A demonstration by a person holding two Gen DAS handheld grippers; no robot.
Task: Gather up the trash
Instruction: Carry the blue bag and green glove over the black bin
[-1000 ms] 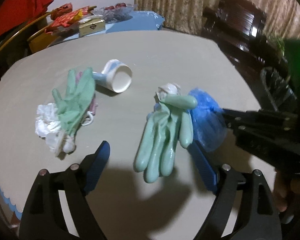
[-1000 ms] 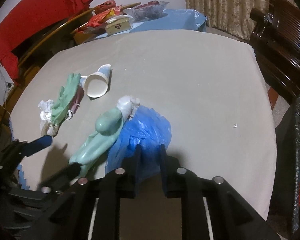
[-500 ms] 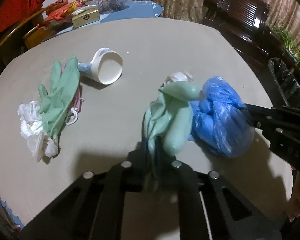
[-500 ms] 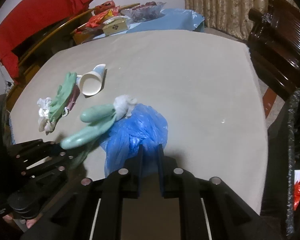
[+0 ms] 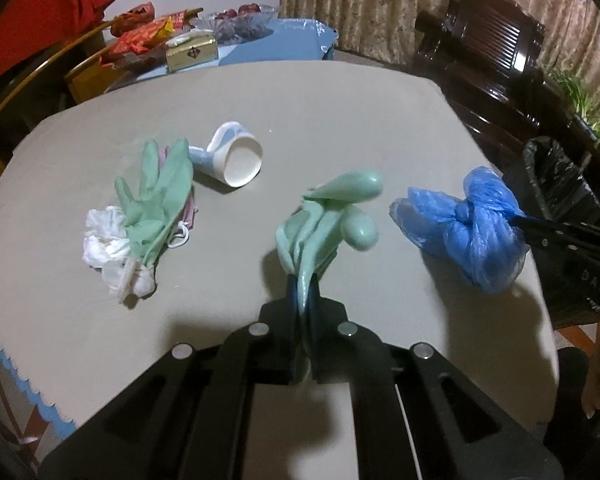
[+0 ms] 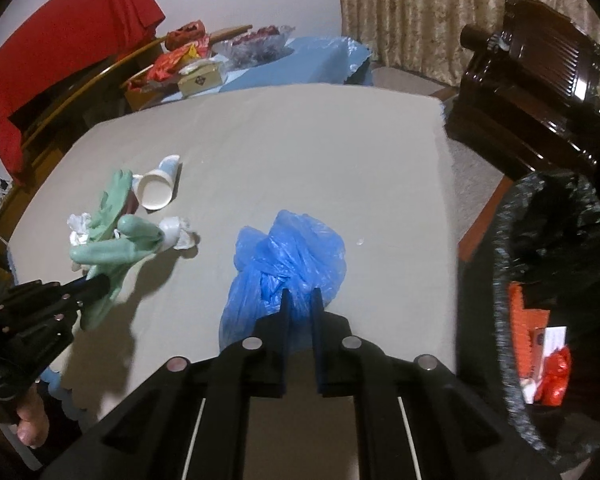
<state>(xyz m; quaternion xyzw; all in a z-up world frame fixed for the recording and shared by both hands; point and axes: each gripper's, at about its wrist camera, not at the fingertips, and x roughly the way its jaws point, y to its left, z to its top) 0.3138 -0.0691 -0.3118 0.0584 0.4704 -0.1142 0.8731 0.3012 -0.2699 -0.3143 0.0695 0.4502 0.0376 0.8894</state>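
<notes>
Left gripper [image 5: 303,300] pinched the green glove [image 5: 332,216], right gripper [image 6: 300,308] was tightening on the blue bag [image 6: 288,256] (both lifted, presumably for the black bin [image 6: 540,240]).

Counter [image 5: 340,112]: beige cover, scalloped blue trim at near left edge. Behind it: blue-covered side table [image 6: 300,64] w/ gold box [image 5: 192,53], red snack packets [image 5: 148,34], clear dish of red fruit [image 5: 240,20]. Red cloth [image 6: 60,52] on wall, far left. Beige curtain [image 5: 360,4] at back. Dark carved wooden chair [image 6: 532,80] on right. Green plant [image 5: 580,100] far right.
</notes>
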